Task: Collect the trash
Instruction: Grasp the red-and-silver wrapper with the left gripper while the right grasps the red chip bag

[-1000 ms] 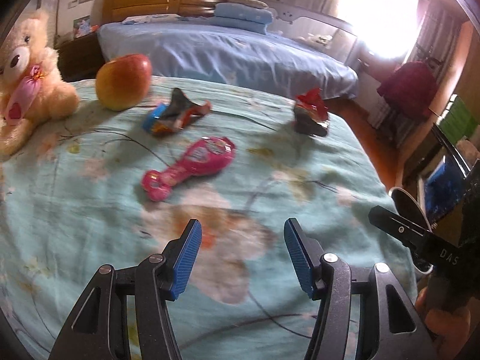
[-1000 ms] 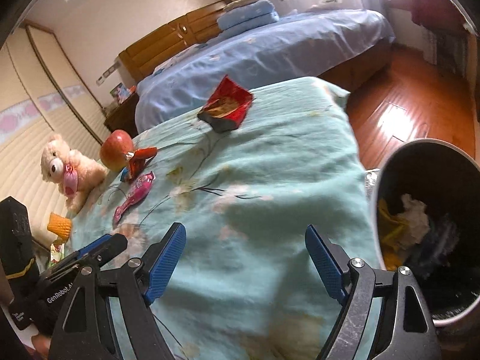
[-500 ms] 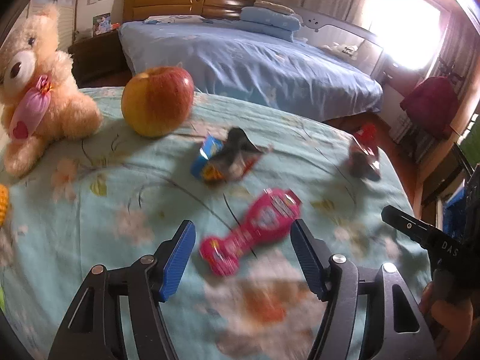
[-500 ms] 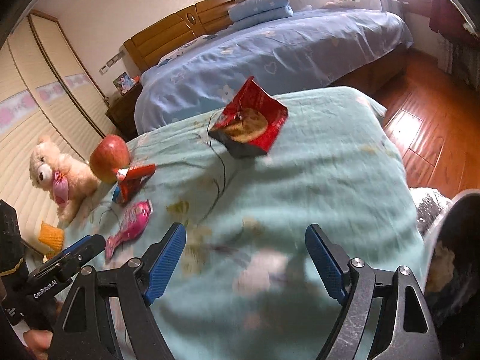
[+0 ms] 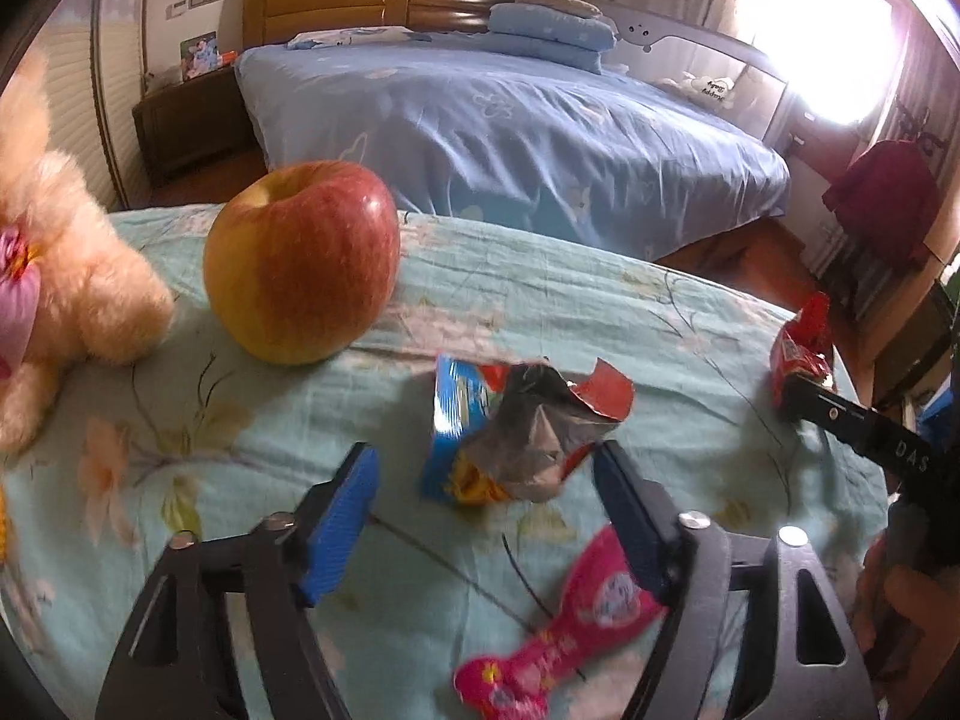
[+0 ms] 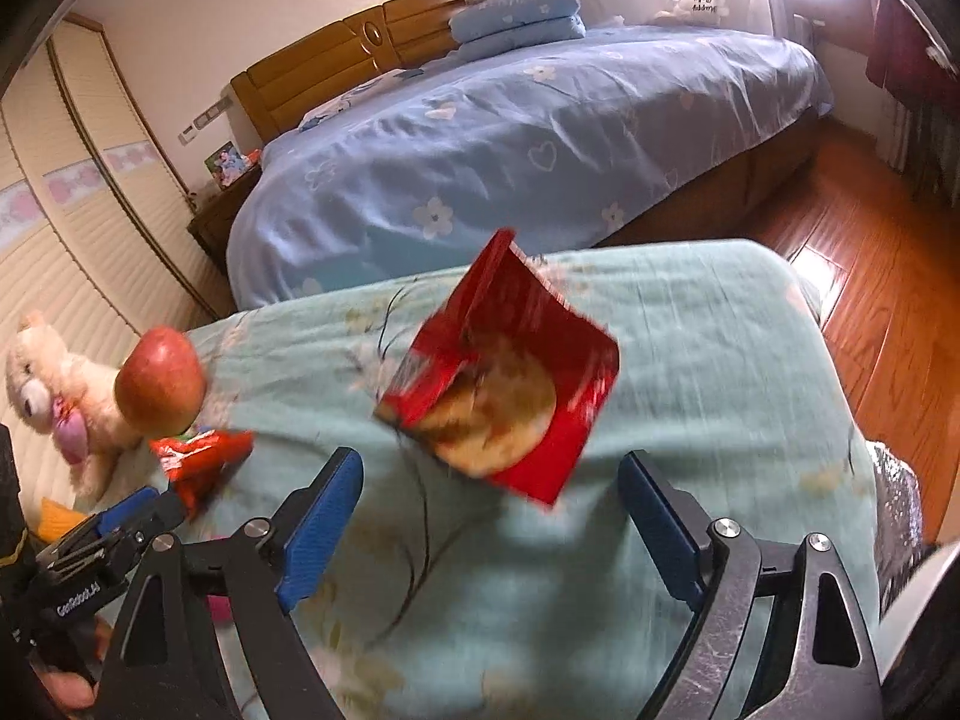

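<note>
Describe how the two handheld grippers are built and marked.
Both the left gripper and the right gripper have black metal arms with triangular cut-outs, silver pivot bolts and ribbed blue pads. White lettering marks their black sides: "DAS" on the right one, "GenRobot.AI" on the left.

Apple [image 5: 300, 261]: on the cloth-covered table [image 5: 540, 306], right of the teddy bear [image 5: 66, 276].
Crumpled wrapper [image 5: 516, 438]: nearer than the apple.
Toy [image 5: 558, 624]: nearest.
Snack bag [image 6: 504, 378]: far right.
Bed [image 5: 510, 132]: behind the table.

Teddy bear [image 5: 54, 264] cut off by the left wrist view's left edge. Pink toy [image 5: 558, 630] partly hidden behind the gripper finger, blurred. Red snack bag [image 6: 504, 378] motion-blurred.
</note>
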The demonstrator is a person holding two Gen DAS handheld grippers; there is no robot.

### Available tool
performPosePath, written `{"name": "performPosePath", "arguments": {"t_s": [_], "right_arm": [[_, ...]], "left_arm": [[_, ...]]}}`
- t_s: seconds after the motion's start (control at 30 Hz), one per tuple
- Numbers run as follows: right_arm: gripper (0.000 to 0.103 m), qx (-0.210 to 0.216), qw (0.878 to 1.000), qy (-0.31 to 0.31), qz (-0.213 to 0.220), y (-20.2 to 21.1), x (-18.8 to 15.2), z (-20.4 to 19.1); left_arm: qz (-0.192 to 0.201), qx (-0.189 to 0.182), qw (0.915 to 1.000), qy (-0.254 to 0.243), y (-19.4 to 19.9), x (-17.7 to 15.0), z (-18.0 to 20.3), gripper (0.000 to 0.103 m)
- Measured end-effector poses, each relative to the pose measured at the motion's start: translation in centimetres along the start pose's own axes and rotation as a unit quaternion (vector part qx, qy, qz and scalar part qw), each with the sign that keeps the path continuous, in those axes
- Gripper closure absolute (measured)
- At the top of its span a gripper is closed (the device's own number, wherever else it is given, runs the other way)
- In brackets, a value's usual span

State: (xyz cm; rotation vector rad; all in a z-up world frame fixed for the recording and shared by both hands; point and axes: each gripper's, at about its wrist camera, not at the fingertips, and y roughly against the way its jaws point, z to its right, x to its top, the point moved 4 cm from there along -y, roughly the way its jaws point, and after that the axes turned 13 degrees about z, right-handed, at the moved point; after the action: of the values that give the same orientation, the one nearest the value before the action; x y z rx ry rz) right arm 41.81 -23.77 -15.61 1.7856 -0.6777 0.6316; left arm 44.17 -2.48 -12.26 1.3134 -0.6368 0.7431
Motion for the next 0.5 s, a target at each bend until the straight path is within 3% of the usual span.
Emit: {"name": "performPosePath", "arguments": {"t_s": [0.2,0.3,0.37,0.5], "right_arm": [[0.013,0.0,1.0,-0.008,0.003,-1.2,0.7,0.0],[0.016,-0.003,1.0,-0.002,0.005,-1.2,0.7,-0.1],[0.024,-0.005,1.0,-0.001,0.006,-1.0,0.6,0.0],[0.034,-0.009,1.0,0.0,0.006,-0.9,0.6,0.2]], "left_arm": [[0.007,0.0,1.0,-0.001,-1.1,0.3,0.1,0.027],[0.012,-0.003,0.9998,-0.012,-1.5,0.1,0.4,0.032],[0.008,-0.009,0.9998,-0.016,-1.8,-0.1,0.6,0.049],[0.003,-0.015,0.9997,-0.021,-2.0,-0.6,1.0,0.061]]}}
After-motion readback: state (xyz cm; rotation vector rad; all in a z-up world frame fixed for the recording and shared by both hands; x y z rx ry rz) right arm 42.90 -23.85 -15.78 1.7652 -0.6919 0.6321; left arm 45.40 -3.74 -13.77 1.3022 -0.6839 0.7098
